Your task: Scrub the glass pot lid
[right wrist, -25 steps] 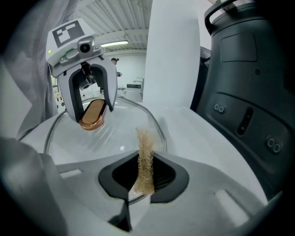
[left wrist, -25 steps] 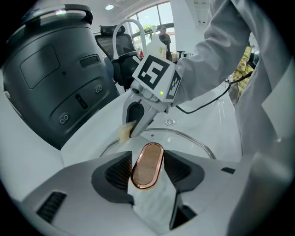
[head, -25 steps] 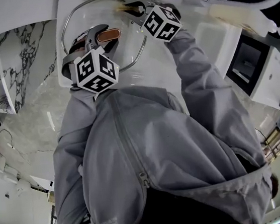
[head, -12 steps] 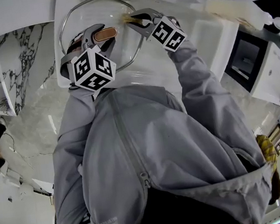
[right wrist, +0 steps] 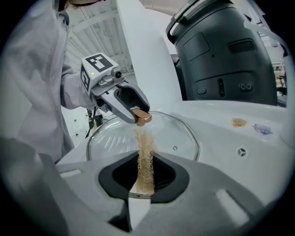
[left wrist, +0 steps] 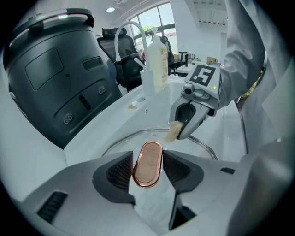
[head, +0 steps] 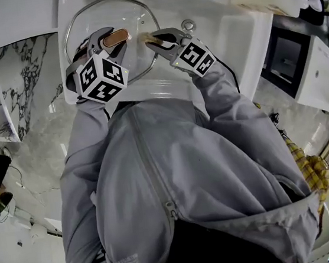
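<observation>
Lid: the glass pot lid (head: 89,27) occupies the left end of the white sink (head: 230,39), its steel rim close to the sink's left edge. A copper-coloured oval handle (left wrist: 148,163) stands at the lid's centre.

Left gripper (left wrist: 148,169): jaws closing, with the handle between them and both ribbed pads (left wrist: 120,171) against its long sides. The lid is grasped by the handle.

Right gripper (right wrist: 145,174): clenched on a tan fibrous scrubber (right wrist: 145,154), a narrow strip pinched at one end. The free end reaches out over the glass and points toward the handle, stopping just beside it. Whether it touches the glass cannot be confirmed. The two grippers face each other across the lid, near but apart.

Surroundings: a small round fitting (right wrist: 242,151) sits in the sink floor right of the lid. A white curved faucet (left wrist: 128,28) and a pale bottle (left wrist: 157,60) stand at the sink's far edge. A large dark grey appliance (left wrist: 50,69) stands beside the sink. A marble-patterned counter (head: 22,62) adjoins the sink's left side.
</observation>
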`<state>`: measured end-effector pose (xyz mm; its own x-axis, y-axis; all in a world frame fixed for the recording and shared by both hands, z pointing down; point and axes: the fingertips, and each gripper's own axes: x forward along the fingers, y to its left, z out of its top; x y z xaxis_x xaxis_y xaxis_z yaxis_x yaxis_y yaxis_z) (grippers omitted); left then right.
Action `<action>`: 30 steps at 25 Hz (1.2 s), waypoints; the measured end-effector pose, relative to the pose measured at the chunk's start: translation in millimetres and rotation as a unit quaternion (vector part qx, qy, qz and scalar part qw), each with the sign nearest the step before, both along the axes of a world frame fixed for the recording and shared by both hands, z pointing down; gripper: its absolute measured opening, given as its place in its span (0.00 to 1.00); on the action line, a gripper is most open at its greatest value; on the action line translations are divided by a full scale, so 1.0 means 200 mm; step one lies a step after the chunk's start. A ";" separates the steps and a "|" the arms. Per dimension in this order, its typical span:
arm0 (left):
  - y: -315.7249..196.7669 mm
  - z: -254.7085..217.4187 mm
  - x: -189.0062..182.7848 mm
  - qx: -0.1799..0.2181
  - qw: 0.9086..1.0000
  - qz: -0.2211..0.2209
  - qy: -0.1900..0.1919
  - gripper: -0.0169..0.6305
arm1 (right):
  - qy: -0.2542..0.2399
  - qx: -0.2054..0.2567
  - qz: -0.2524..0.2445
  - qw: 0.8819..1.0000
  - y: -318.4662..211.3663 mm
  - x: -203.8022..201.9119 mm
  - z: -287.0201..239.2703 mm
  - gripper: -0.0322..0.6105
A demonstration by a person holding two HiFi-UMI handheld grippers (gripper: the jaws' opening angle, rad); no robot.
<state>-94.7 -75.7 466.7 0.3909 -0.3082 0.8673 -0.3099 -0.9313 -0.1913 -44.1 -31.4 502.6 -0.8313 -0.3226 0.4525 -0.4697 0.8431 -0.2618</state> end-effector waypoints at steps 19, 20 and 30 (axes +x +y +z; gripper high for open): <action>0.00 -0.01 -0.02 0.021 1.000 0.000 0.002 0.30 | -0.019 -0.032 -0.149 0.988 0.43 -0.25 -0.13 0.12; 0.00 -0.01 -0.02 0.021 1.000 -0.001 0.003 0.30 | -0.027 -0.041 -0.154 0.987 0.44 -0.26 -0.16 0.12; 0.00 -0.01 -0.01 0.029 1.000 -0.003 0.011 0.30 | -0.092 -0.050 -0.107 0.989 0.39 -0.25 -0.53 0.12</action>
